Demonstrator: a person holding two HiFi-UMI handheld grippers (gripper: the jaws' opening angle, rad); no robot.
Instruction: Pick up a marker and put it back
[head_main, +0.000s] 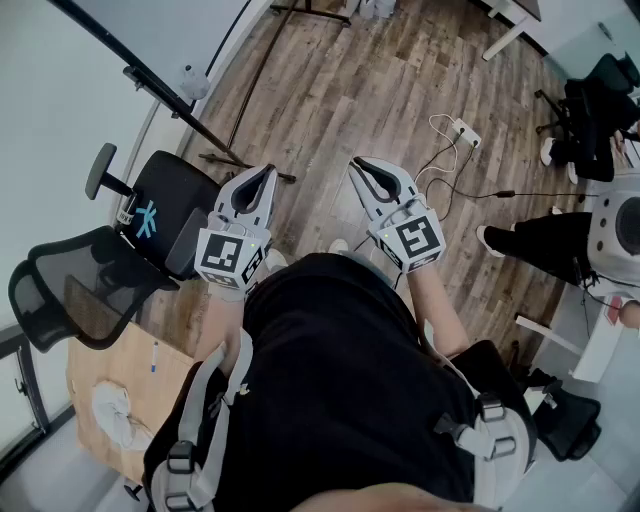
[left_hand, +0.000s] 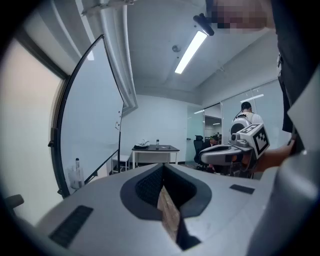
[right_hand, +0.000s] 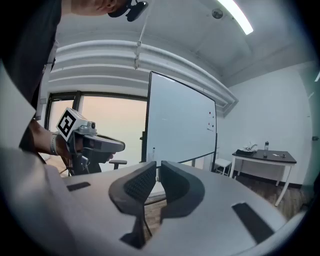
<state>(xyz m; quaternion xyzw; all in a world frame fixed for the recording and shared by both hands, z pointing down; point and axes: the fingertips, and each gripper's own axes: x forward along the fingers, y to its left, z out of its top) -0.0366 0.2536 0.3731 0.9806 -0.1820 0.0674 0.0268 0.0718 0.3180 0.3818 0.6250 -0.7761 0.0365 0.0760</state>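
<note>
Both grippers are held side by side at waist height over the wooden floor, nothing in either. My left gripper (head_main: 264, 178) has its jaws pressed together, and its own view shows the tips meeting (left_hand: 163, 169). The right gripper (head_main: 358, 166) also stands shut, with the tips close together in its own view (right_hand: 156, 166). A whiteboard on a dark stand (head_main: 160, 92) stands ahead to the left, also seen as the whiteboard (left_hand: 95, 115) and the whiteboard (right_hand: 182, 120). A small bottle (head_main: 192, 80) sits on its ledge. No marker is clearly visible there. A thin blue pen-like thing (head_main: 155, 357) lies on a wooden desk (head_main: 100, 375).
A black office chair (head_main: 150, 218) and a mesh chair (head_main: 70, 290) stand at my left. A power strip with cables (head_main: 462, 130) lies on the floor ahead to the right. Another person's legs (head_main: 540, 240) are at the right. A dark-topped table (left_hand: 155, 148) stands by the far wall.
</note>
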